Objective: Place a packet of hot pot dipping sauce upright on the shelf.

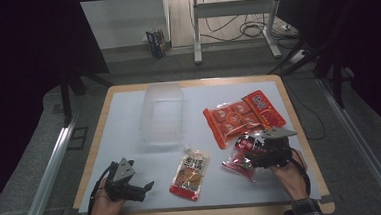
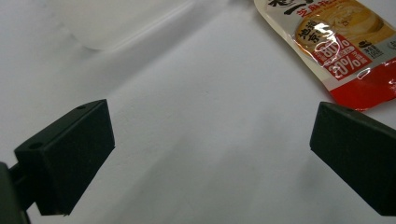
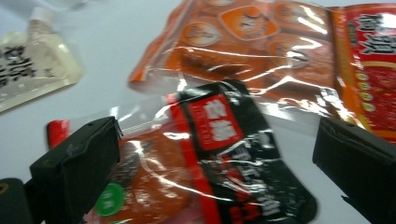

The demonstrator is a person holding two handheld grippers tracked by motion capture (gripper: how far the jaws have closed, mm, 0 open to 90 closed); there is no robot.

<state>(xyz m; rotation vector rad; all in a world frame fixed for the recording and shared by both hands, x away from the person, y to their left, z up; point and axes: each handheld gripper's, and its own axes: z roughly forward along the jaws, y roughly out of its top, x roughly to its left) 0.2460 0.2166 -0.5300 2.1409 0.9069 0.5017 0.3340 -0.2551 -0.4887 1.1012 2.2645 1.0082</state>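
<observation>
The red and black snack bag (image 3: 219, 154) lies flat near the right edge of the table (image 1: 129, 116), toward the front. The right gripper (image 1: 261, 150) hangs just over it with its jaws wide, one on each side, so it looks ready to pinch the bag. It may already touch the wrap, but that is hard to tell.

Just behind it lies the big orange pack (image 1: 241, 115). The pouch (image 1: 190, 173) rests by the front edge, in the middle. The clear box (image 1: 162, 114) stands behind the pouch, maybe waiting for snacks.

The left gripper (image 1: 144, 188) waits near the front left corner, jaws wide and holding nothing.
</observation>
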